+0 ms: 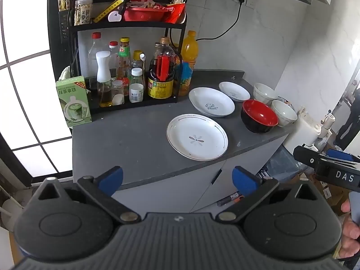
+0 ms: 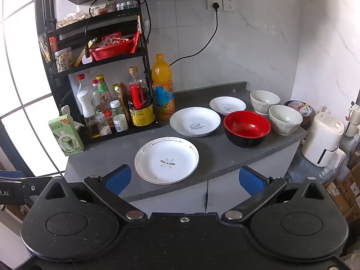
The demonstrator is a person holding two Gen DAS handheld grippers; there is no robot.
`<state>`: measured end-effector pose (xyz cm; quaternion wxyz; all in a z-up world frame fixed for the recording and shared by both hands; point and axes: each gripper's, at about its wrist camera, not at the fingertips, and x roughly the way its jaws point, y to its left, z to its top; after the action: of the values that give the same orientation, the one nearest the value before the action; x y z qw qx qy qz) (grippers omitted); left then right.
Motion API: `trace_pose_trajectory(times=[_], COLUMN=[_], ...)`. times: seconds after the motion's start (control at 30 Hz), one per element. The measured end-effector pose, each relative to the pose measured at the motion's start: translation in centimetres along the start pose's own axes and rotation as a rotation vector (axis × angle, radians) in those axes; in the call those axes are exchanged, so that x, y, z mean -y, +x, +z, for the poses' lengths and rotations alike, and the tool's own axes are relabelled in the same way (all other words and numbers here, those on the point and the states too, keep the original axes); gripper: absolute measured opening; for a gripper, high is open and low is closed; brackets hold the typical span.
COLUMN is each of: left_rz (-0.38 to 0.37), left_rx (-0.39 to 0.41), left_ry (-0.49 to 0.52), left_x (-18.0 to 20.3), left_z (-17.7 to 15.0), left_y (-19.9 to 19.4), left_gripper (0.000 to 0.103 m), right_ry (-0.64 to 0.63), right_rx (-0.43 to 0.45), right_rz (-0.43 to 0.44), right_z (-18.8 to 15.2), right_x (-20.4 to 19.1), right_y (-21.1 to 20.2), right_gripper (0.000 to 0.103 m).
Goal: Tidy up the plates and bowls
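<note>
On the grey counter (image 2: 112, 157) lies a white plate with a flower mark (image 2: 166, 160) (image 1: 197, 136) near the front edge. Behind it sit a white "Sweet" plate (image 2: 194, 121) (image 1: 211, 101) and a smaller white plate (image 2: 227, 105) (image 1: 234, 91). A red-and-black bowl (image 2: 247, 128) (image 1: 259, 115) stands right of them, with two white bowls (image 2: 285, 119) (image 2: 264, 102) further right. My left gripper (image 1: 177, 180) and right gripper (image 2: 185, 177) both hang open in front of the counter, holding nothing. The right gripper (image 1: 326, 162) also shows at the left wrist view's right edge.
A black rack (image 2: 99, 54) with sauce bottles and an orange juice bottle (image 2: 162, 87) fills the counter's back left. A green carton (image 2: 65, 135) stands at the left edge. A white appliance (image 2: 324, 139) and boxes sit right of the cabinet. A hand (image 1: 351, 225) holds the right gripper.
</note>
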<state>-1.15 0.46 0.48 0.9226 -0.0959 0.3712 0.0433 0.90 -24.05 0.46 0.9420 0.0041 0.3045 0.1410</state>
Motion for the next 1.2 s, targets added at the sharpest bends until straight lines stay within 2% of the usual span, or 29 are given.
trace_pose_trajectory(times=[1.2], left_rz=[-0.030], left_rx=[-0.003], left_ry=[0.034], left_x=[0.04], left_z=[0.04], left_y=[0.73], left_gripper=[0.102], right_ry=[0.036], right_rx=[0.012], right_rz=[-0.057], right_z=[0.02], right_x=[0.10], right_y=[-0.58], right_gripper=[0.103])
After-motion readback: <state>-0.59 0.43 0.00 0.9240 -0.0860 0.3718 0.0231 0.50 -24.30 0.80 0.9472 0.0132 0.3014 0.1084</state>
